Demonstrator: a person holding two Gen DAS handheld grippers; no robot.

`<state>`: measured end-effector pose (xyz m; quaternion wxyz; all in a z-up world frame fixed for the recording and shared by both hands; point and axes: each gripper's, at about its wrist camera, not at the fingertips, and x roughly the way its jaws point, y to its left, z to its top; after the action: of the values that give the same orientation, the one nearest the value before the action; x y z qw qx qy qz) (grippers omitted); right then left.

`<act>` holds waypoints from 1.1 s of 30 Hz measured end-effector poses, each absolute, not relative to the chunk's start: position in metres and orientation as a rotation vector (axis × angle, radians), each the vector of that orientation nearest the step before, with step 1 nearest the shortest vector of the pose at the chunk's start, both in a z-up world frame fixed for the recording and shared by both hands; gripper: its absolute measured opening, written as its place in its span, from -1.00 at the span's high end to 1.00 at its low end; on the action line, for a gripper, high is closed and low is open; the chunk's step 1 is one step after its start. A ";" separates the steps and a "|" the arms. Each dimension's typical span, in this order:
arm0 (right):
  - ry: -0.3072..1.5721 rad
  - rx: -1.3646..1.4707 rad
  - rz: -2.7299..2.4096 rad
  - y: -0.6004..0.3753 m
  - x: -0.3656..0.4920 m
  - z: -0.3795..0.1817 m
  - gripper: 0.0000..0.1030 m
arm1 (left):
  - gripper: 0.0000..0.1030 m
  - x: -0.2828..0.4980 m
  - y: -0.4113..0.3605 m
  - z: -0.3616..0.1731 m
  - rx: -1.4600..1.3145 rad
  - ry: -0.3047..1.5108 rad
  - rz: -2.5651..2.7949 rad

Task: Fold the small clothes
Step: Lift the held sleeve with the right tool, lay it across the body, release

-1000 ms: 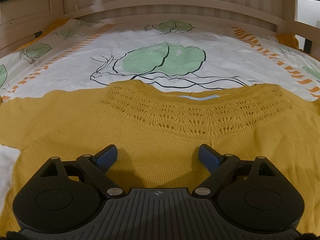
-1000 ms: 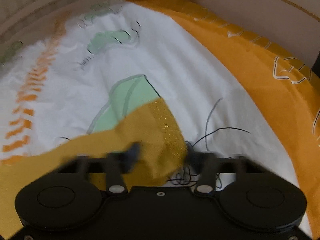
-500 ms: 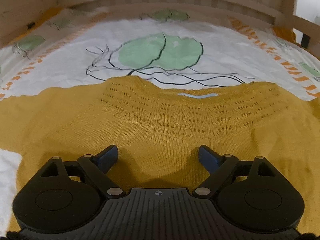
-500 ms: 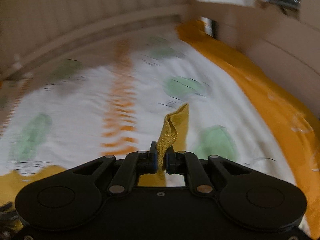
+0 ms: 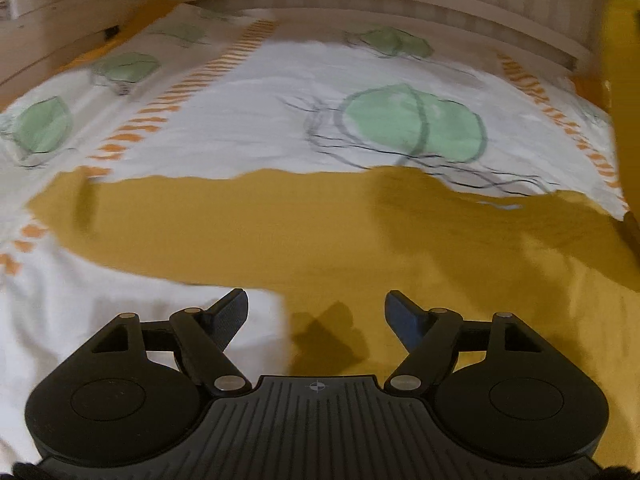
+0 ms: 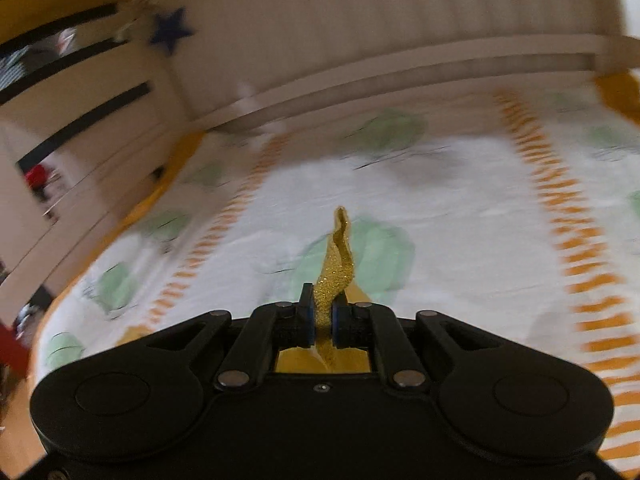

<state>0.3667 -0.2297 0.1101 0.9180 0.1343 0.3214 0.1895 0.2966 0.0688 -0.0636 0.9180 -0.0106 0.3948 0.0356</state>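
Surface: a bed with a white sheet [image 5: 256, 128] printed with green leaves and orange dashed stripes, enclosed by a pale wooden frame [image 5: 360, 0]. Both views are motion-blurred.

Item: one mustard sweater [image 5: 360, 240]. In the left wrist view it lies flat on the sheet, body toward the right, one sleeve running out to the left across the white. Its upper edge sits just below the large green leaf print [image 5: 416, 124]. The side edge of the body runs between the fingers of the left claw [image 5: 316, 314], so mustard fabric is under the right finger and bare sheet is under the left finger. A yellow strip hangs at the far right edge of this view; what it belongs to cannot be determined.

Left claw: fingers set wide apart, nothing between them, positioned over the lower part of the sweater. Contact with the fabric cannot be confirmed.

Right claw [image 6: 323, 322]: fingers drawn together and clamped on a narrow fold of the sweater [image 6: 334, 272]. The pinched fabric rises in a twisted, glittery strip beyond the fingertips, above the sheet [image 6: 460, 208]. More mustard fabric shows behind the fingers.
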 end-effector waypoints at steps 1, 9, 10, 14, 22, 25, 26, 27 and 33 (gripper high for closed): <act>0.669 0.276 0.408 -0.211 0.374 0.101 0.73 | -0.45 0.293 0.077 -0.062 -0.020 0.808 0.082; 0.802 0.224 0.432 -0.092 0.395 0.003 0.72 | -0.45 0.270 0.127 -0.058 -0.029 0.818 0.119; 0.816 0.205 0.423 -0.080 0.392 -0.007 0.72 | -0.45 0.270 0.130 -0.058 -0.033 0.822 0.122; 0.841 0.189 0.462 -0.056 0.381 -0.038 0.48 | -0.45 0.265 0.142 -0.063 -0.059 0.838 0.115; 0.773 0.208 0.529 -0.080 0.358 -0.043 -0.12 | -0.45 0.268 0.147 -0.068 -0.100 0.858 0.108; 0.752 0.244 0.464 -0.113 0.351 -0.044 -0.12 | -0.45 0.275 0.139 -0.067 -0.095 0.855 0.098; 0.748 0.249 0.435 -0.123 0.351 -0.046 -0.12 | -0.45 0.277 0.135 -0.067 -0.092 0.852 0.093; 0.745 0.253 0.404 -0.137 0.348 -0.048 -0.12 | -0.45 0.278 0.132 -0.066 -0.089 0.849 0.087; 0.759 0.296 0.205 -0.217 0.335 -0.073 -0.12 | -0.45 0.290 0.101 -0.072 -0.067 0.843 0.062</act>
<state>0.3352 -0.2172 -0.0728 0.9130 0.1438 0.3686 0.0994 0.2904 0.1014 -0.0720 0.9115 -0.0323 0.4089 0.0302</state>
